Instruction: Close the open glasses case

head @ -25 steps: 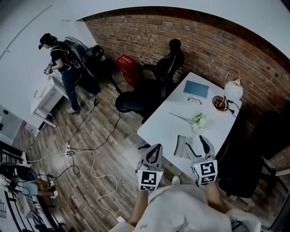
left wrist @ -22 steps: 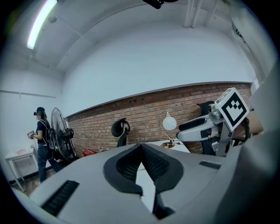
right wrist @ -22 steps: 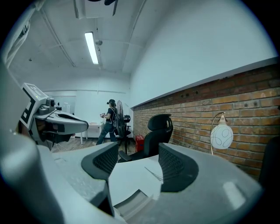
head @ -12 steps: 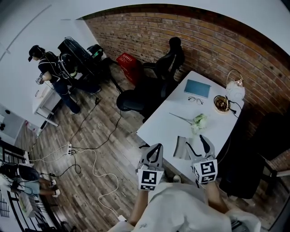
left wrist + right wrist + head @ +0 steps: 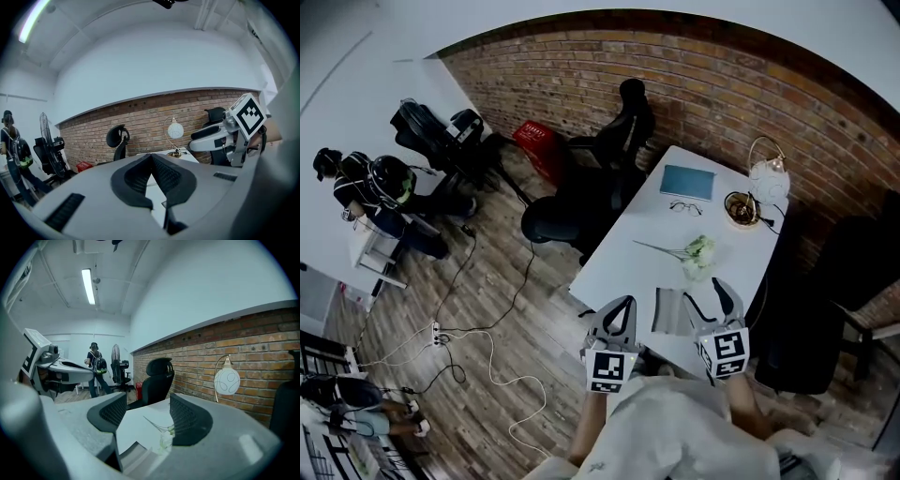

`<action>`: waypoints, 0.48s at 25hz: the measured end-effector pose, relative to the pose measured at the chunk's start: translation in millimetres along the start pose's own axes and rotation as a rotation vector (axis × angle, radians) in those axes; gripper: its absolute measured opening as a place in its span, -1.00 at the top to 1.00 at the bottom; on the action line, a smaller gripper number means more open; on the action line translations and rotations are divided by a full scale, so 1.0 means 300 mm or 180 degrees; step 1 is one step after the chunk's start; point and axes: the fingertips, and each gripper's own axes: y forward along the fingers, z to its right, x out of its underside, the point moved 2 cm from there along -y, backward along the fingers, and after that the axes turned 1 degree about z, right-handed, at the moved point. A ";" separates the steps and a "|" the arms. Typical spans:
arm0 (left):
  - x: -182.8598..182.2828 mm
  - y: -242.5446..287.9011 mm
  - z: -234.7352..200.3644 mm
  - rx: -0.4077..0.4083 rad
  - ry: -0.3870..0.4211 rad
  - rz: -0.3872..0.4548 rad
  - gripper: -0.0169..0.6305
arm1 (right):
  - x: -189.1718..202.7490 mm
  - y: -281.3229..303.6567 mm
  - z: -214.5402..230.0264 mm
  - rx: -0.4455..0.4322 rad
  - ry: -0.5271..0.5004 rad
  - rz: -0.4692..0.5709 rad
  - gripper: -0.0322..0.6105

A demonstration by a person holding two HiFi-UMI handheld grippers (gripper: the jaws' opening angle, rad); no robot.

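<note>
Head view has swung vs a sec ago yet both grippers hang near the body as before, so closing hasn't begun: left gripper (image 5: 622,305), ribbed black pads (image 5: 136,180) pressed together, nothing betw. them; open grey boxy glasses case (image 5: 668,310) flat on white table's (image 5: 623,258) near edge; right gripper (image 5: 705,292) spread, empty.

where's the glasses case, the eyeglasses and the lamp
glasses case (image 5: 669,311), head view, middle of the open grey case
eyeglasses (image 5: 684,208), head view, the bridge
lamp (image 5: 768,178), head view, the white globe
</note>
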 end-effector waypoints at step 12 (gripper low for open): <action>0.055 0.190 -0.059 0.0656 0.0068 -0.0019 0.93 | 0.066 0.079 0.055 0.0595 0.0159 -0.0235 0.00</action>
